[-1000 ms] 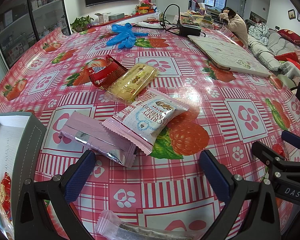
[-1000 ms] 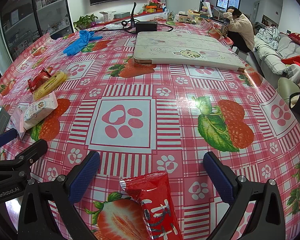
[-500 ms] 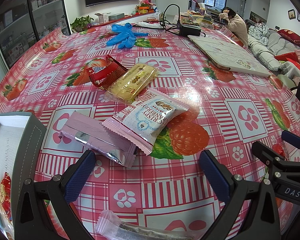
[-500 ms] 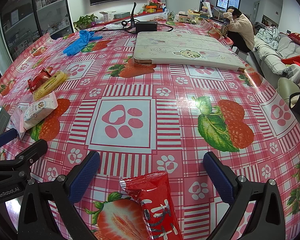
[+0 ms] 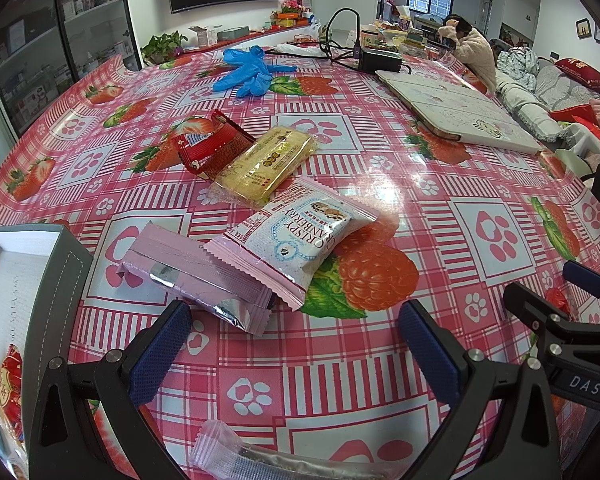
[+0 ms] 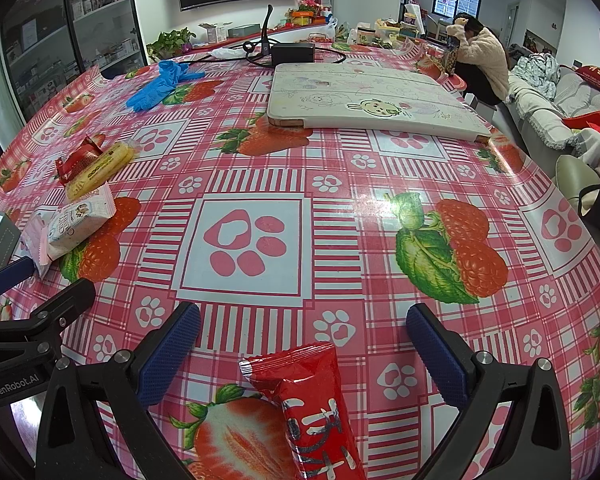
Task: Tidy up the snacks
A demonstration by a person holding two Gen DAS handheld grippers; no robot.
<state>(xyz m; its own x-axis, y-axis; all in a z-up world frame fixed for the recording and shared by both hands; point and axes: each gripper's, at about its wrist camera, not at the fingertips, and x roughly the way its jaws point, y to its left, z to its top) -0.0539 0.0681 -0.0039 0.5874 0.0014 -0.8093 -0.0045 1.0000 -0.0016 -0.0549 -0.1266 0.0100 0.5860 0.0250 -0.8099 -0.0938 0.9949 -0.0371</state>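
A large table (image 6: pixel 260 184) under a pink checked cloth with strawberries and paw prints carries everything. Toward its far edge lies a white folded mat (image 6: pixel 372 100) with cartoon drawings, and beyond it a black power brick (image 6: pixel 293 53) with cables. A pair of blue gloves (image 5: pixel 246 70) lies near the far left edge. At the near left edge stands a grey open box (image 5: pixel 24 280) with a white lining; a red and yellow packet (image 5: pixel 4 392) shows at its near end.

The snacks lie in a row in the left part of the table: a pink foil packet (image 5: pixel 196 276) just beside the box, a white cranberry crisp packet (image 5: pixel 300 236) overlapping it, then a yellow packet (image 5: pixel 266 162) resting partly on a red wrapper (image 5: pixel 210 148). A clear wrapped bar (image 5: pixel 268 460) lies at the near edge under the left gripper (image 5: pixel 296 344), whose fingers are spread wide and hold nothing. The right gripper (image 6: pixel 304 344) is likewise spread wide and empty, with a red snack packet (image 6: pixel 312 404) on the table between its fingers, untouched.
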